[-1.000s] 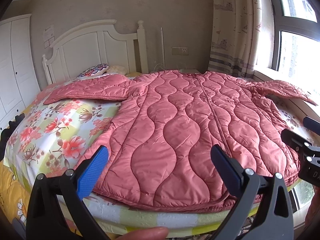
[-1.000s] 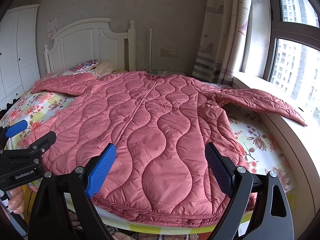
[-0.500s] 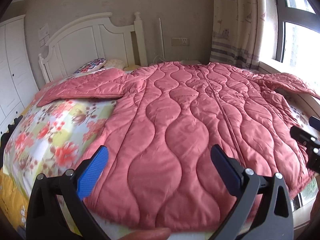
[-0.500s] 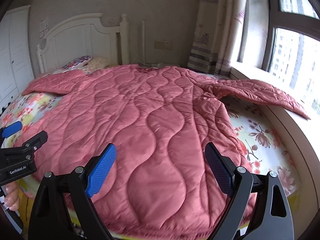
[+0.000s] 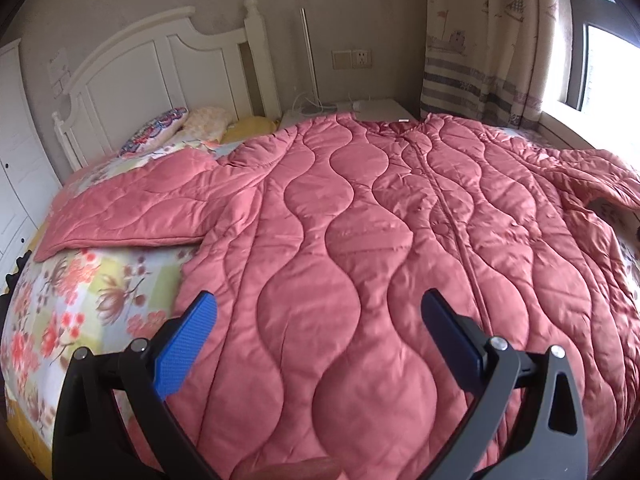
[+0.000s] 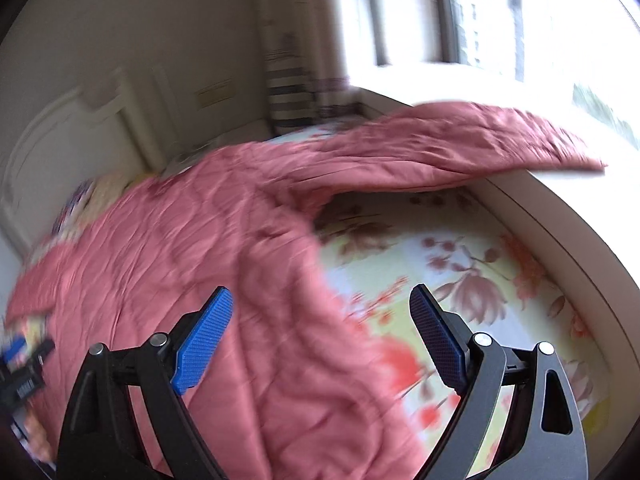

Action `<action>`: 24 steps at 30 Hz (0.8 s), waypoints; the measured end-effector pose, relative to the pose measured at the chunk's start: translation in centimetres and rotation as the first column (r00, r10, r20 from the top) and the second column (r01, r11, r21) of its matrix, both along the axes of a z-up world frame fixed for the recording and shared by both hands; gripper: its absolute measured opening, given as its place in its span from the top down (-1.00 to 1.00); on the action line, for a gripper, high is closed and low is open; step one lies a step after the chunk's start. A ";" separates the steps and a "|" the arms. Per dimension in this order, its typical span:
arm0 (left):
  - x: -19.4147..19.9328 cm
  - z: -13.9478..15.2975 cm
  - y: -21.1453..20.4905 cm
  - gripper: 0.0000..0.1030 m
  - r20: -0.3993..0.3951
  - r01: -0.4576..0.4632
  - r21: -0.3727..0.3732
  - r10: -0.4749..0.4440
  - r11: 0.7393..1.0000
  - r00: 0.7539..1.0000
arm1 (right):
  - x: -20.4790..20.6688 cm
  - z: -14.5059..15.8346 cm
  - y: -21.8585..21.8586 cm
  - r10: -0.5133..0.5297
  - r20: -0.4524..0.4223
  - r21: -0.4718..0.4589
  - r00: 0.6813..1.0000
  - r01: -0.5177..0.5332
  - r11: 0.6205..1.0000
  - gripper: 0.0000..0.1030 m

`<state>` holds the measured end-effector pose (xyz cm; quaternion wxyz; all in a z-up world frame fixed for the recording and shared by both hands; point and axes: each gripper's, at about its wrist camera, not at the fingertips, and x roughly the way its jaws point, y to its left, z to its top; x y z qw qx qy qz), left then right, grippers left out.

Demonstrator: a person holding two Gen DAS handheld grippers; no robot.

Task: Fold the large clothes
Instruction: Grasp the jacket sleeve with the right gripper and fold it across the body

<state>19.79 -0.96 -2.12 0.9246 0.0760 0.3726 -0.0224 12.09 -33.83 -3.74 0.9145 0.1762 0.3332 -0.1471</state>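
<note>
A large pink quilted coat [image 5: 360,248] lies spread flat on the bed, front up, zip down its middle, collar toward the headboard. Its left sleeve [image 5: 132,208] stretches out over the floral sheet. My left gripper [image 5: 318,320] hovers open above the coat's lower body, nothing between its blue pads. In the blurred right wrist view the coat [image 6: 180,264] fills the left side and its right sleeve [image 6: 460,144] reaches onto the window ledge. My right gripper [image 6: 320,320] stands open over the coat's right side edge, empty. The left gripper [image 6: 24,360] shows at the far left there.
The bed has a floral sheet [image 5: 80,300] and a white headboard [image 5: 160,64], with pillows [image 5: 160,132] at its head. A white window ledge [image 6: 560,220] runs along the bed's right side, with a curtain [image 5: 480,40] and window behind. A white wardrobe [image 5: 16,160] stands at left.
Both grippers have moved forward over the bed, so the coat's hem has dropped out of view. The right gripper has rolled and swung right toward the window-side sleeve. Both stay open.
</note>
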 end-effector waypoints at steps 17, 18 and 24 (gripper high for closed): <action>7.7 -6.4 1.7 -0.96 -0.145 -0.022 -0.039 0.016 0.999 0.989 | 3.6 -4.2 -14.4 -0.380 0.026 0.414 0.925 0.336 0.846 -0.68; 7.9 -6.4 1.7 -0.96 -0.145 -0.024 -0.040 0.018 0.999 0.989 | 3.8 -4.4 -14.9 -0.395 0.036 0.419 0.918 0.344 0.840 -0.68; 7.7 -6.3 1.5 -0.96 -0.148 -0.026 -0.040 0.020 0.999 0.989 | 5.6 -3.7 -17.1 -0.481 0.121 0.448 0.869 0.384 0.807 -0.55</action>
